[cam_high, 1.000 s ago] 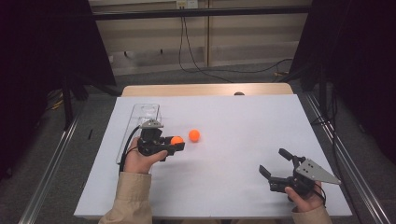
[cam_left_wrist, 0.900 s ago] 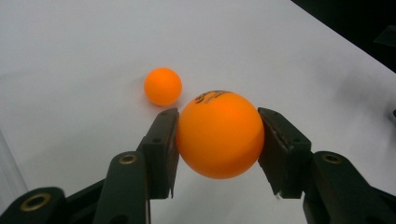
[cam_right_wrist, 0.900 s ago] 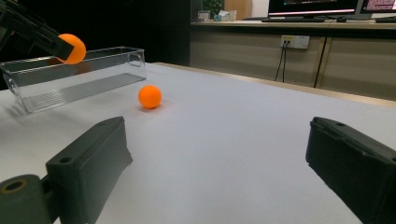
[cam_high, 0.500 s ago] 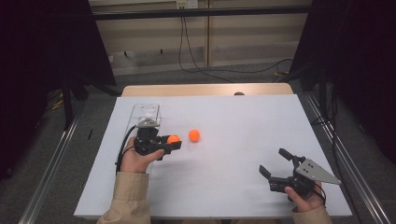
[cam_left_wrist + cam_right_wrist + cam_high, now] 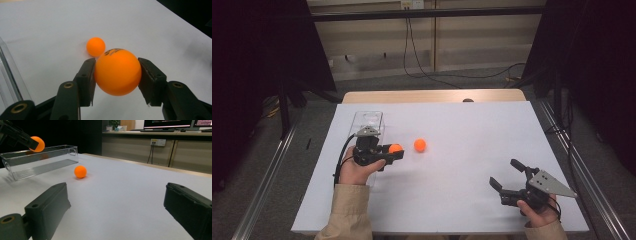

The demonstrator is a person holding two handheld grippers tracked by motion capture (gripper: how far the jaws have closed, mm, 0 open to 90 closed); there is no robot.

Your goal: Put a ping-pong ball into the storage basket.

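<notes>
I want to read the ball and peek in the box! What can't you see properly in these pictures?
- The black writing on the held ball: left gripper view, curves over the top, too small to read.
- The clear box: high view, its near end lies behind the left gripper and hand.
- The same box, left gripper view: cut off by the left edge.
- The right gripper: right gripper view, its jaws run off the bottom edge.
</notes>
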